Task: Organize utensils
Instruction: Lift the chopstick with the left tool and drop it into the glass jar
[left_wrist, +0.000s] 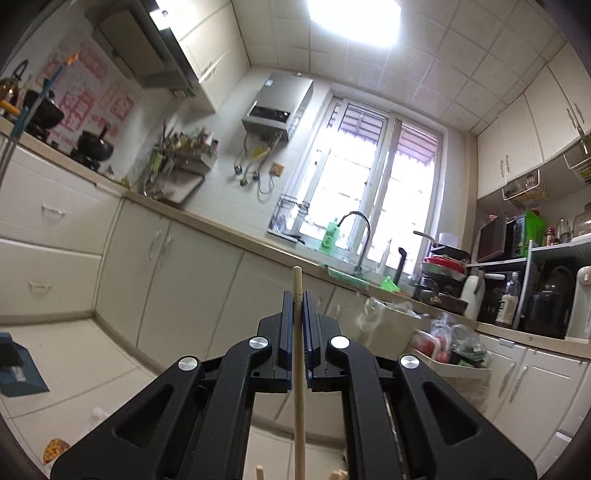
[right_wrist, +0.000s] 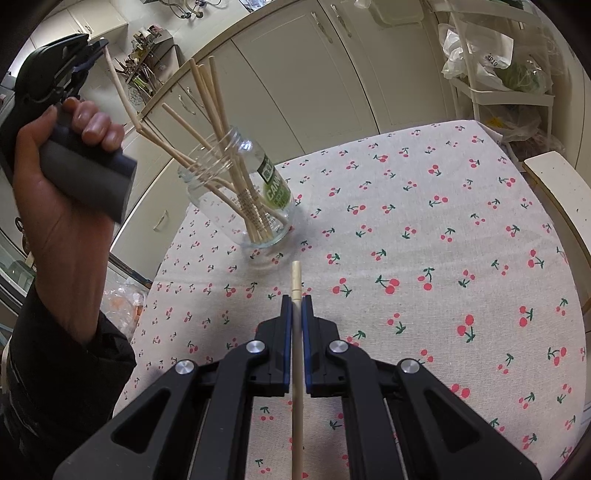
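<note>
We grip 1 chopstick (right_wrist: 296, 332) in each gripper, right (right_wrist: 296, 301) and left (right_wrist: 96, 50); we should aim each tip squarely into the jar (right_wrist: 236, 199) mouth.

Table, cherry-print cloth (right_wrist: 424, 229); glass jar (right_wrist: 255, 192) of chopsticks stands on cloth.

Chopsticks (right_wrist: 221, 155) in jar (right_wrist: 255, 192) — on table (right_wrist: 443, 240).
</note>
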